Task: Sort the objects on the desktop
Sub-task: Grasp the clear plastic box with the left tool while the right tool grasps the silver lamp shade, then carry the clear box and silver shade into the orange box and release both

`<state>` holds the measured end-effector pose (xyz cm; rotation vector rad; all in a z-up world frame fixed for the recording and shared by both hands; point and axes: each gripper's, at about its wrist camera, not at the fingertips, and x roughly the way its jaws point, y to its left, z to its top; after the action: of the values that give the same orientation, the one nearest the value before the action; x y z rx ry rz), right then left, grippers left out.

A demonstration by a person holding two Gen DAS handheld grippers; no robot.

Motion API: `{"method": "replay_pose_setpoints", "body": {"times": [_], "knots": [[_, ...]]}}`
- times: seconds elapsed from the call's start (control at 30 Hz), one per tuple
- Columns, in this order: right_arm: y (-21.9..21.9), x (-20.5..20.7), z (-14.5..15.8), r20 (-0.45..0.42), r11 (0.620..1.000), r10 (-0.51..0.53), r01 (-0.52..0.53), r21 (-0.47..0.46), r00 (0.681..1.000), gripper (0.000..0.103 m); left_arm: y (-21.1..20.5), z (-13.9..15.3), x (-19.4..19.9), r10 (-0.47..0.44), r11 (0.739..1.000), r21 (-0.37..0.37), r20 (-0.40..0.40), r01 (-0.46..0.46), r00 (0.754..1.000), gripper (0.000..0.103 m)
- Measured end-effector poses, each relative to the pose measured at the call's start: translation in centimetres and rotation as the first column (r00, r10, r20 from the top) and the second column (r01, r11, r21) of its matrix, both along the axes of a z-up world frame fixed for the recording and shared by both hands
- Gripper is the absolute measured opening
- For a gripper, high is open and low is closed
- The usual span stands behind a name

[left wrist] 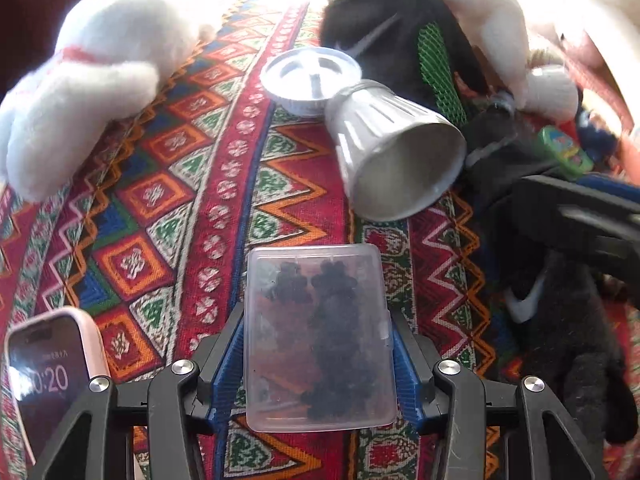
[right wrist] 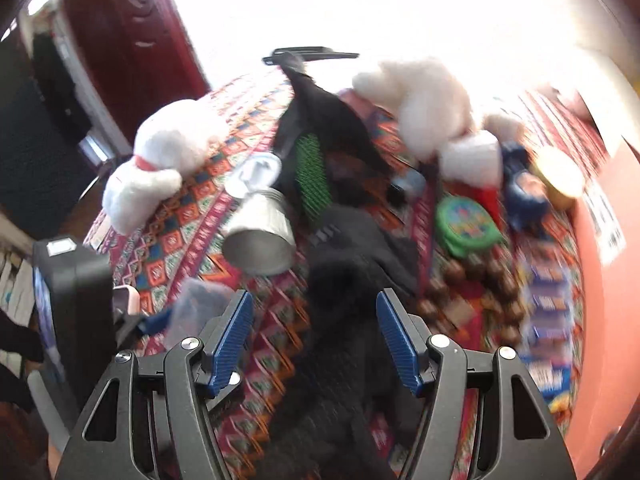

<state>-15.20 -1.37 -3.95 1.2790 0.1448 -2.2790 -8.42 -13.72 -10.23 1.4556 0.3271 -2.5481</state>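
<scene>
1. Two grippers show. The left gripper (left wrist: 318,344) pinches a clear plastic box (left wrist: 318,336) of dark small parts between its blue pads, above the patterned tablecloth (left wrist: 160,208).
2. Ahead of those jaws, slightly right, lies a white bulb housing (left wrist: 394,152) on its side; a phone (left wrist: 48,376) sits at their left.
3. The right gripper (right wrist: 316,334) is spread wide, nothing gripped, with a black glove (right wrist: 344,280) lying between and below its jaws.
4. Beyond them to the left, a white plush toy (right wrist: 160,160).
</scene>
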Motion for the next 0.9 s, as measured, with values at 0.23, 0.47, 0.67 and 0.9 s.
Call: {"method": "replay_pose_setpoints", "body": {"times": [0.23, 0.47, 0.67, 0.9], "knots": [[-4.6, -2.8, -1.2, -0.058, 0.987, 0.115, -0.108, 0.118, 0.992, 0.048, -2.0, 0.0, 0.4, 0.035, 0.997, 0.066, -0.013, -0.034, 0.999, 0.054], [-7.4, -4.3, -2.3, -0.093, 0.974, 0.168, -0.150, 0.170, 0.982, 0.004, -2.5, 0.1, 0.5, 0.060, 0.996, 0.069, -0.038, -0.057, 0.997, 0.054], [-4.2, -1.9, 0.8, -0.113, 0.991, 0.120, -0.113, 0.065, 0.986, 0.005, -2.7, 2.3, 1.6, 0.071, 0.994, 0.095, -0.116, -0.060, 0.991, 0.054], [-0.8, 1.6, 5.5, -0.191, 0.995, 0.090, -0.096, -0.024, 0.977, 0.005, -1.1, 6.1, 3.5, 0.025, 0.996, 0.084, -0.215, -0.007, 0.976, 0.054]]}}
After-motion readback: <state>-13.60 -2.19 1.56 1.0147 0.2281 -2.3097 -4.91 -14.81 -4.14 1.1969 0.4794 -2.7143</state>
